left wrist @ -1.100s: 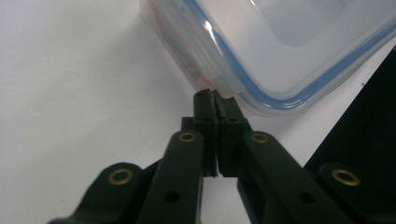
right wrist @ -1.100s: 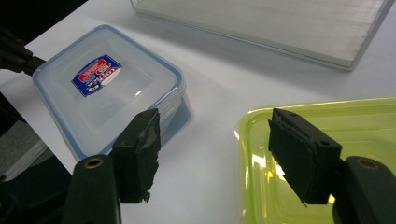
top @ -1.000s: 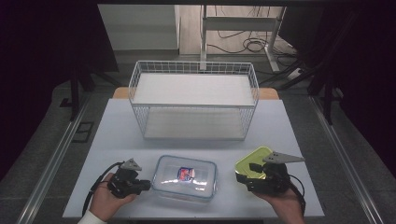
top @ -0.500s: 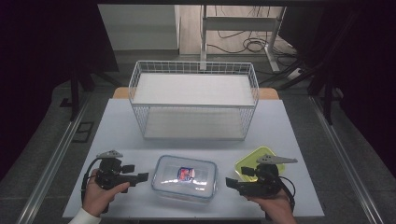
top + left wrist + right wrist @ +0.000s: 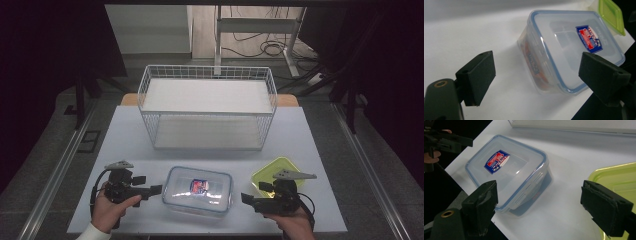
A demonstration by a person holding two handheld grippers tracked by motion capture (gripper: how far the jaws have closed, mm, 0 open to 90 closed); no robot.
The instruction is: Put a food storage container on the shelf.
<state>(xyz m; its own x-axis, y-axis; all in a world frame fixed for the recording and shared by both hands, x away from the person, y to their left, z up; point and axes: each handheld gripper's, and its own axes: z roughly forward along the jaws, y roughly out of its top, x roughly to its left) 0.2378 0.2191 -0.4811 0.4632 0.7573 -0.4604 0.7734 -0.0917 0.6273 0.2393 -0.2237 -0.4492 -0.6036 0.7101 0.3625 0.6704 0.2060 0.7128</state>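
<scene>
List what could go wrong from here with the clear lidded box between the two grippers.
1. The clear box lies near the front edge of the table; a push from either side might slide it off.
2. The left gripper and right gripper both stand open and clear of it; uneven closing may twist the box.
3. The green lid lies close beside the right gripper, so a careless move may knock it.

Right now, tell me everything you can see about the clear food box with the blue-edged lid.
The clear food box is a rounded rectangle of see-through plastic. Its lid is on, rimmed in blue, with a red, white and blue sticker on top. It lies flat on the white table near the front edge, between both open grippers. Neither touches it.
</scene>
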